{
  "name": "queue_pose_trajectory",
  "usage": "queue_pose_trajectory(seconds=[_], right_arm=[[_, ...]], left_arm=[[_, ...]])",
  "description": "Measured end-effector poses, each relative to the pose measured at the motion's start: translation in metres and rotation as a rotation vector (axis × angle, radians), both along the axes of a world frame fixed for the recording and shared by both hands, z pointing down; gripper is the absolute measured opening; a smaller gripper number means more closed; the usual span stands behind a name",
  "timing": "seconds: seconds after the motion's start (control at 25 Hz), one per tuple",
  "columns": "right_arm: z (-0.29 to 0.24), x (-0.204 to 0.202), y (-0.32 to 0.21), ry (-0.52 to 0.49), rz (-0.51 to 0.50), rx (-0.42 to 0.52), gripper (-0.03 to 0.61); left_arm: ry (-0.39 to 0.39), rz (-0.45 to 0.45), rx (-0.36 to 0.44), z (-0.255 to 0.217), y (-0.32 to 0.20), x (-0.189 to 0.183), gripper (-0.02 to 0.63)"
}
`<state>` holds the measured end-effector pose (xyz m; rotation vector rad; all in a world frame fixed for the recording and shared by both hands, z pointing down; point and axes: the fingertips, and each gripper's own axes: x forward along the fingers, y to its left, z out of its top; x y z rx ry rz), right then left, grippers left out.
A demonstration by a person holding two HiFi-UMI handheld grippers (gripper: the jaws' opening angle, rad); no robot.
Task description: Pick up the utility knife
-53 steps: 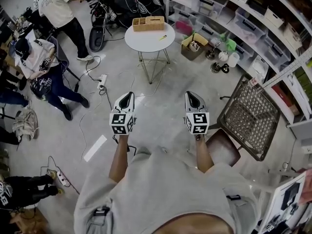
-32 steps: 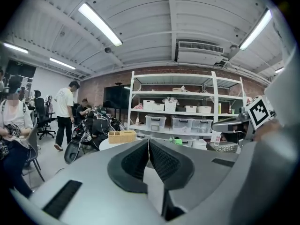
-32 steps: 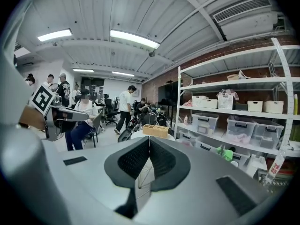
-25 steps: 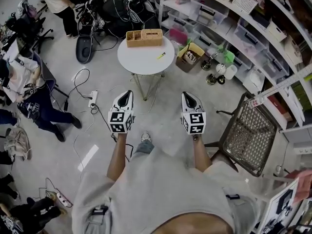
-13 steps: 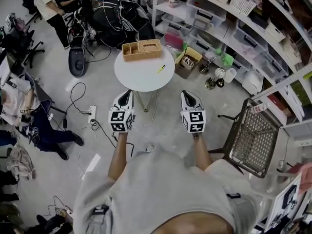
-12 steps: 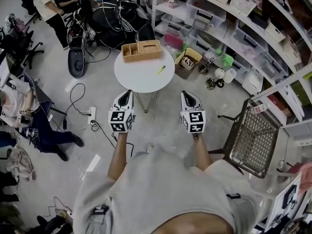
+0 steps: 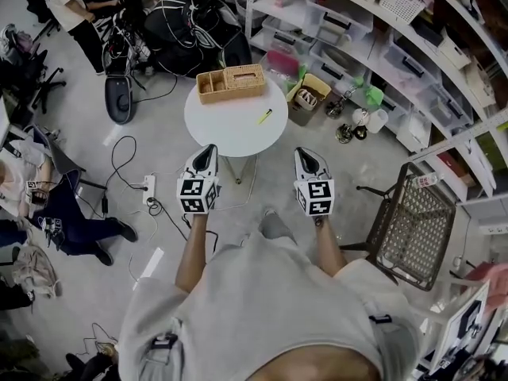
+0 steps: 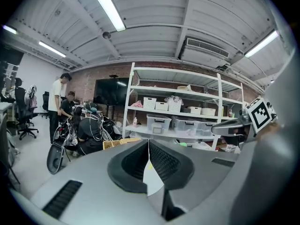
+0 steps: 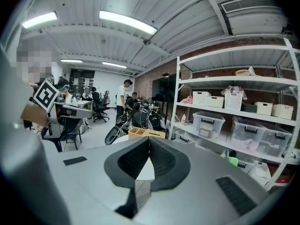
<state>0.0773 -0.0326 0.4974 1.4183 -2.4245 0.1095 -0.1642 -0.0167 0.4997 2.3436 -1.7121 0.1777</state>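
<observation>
Grey concrete floor (image 7: 95, 236) spreads out below you, with long white shelves (image 7: 361, 5) running along the right wall and a power strip (image 7: 149, 187) lying on the ground to your left. Ahead of you stands a round white table (image 7: 222, 132). A wooden tray (image 7: 232, 82), split into compartments, sits on its far edge. The utility knife (image 7: 264, 117), small and yellow, lies on the tabletop towards the right rim, apart from the tray. A cardboard box (image 7: 306, 95) rests on the floor just past the table's right side, and a mesh chair (image 7: 413, 225) stands to your right. One person (image 7: 67, 6) stands far off at the top left, near a heap of black bags (image 7: 190, 22).

You hold both tongs out in front of your chest, side by side and well apart, each pointing towards the table. In the head view, your left gripper (image 7: 208, 149) has its tip at the table's near rim, and your right gripper (image 7: 306, 152) shows against the floor to the right of the table. Neither touches the knife, which lies well ahead of both.

The left gripper view shows its two jaws pressed together at the tips with nothing between them. The right gripper view shows the same: jaws clenched and empty, with the tray and the white tabletop visible just past the closed tips.
</observation>
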Motion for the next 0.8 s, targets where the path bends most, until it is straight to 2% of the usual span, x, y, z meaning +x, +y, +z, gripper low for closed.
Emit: queue_pose_trajectory(seconds=[0.36,0.8], right_arm=[[0.012,-0.009,-0.058,-0.01,-0.034,-0.012,0.031],[0.009,-0.024,-0.184,-0.029,-0.131,-0.025,0.032]], left_arm=[[-0.001,-0.035,-0.014,0.011,-0.048,-0.007,0.023],[-0.02,-0.123,-0.016,-0.004,-0.153,-0.017,0.023]])
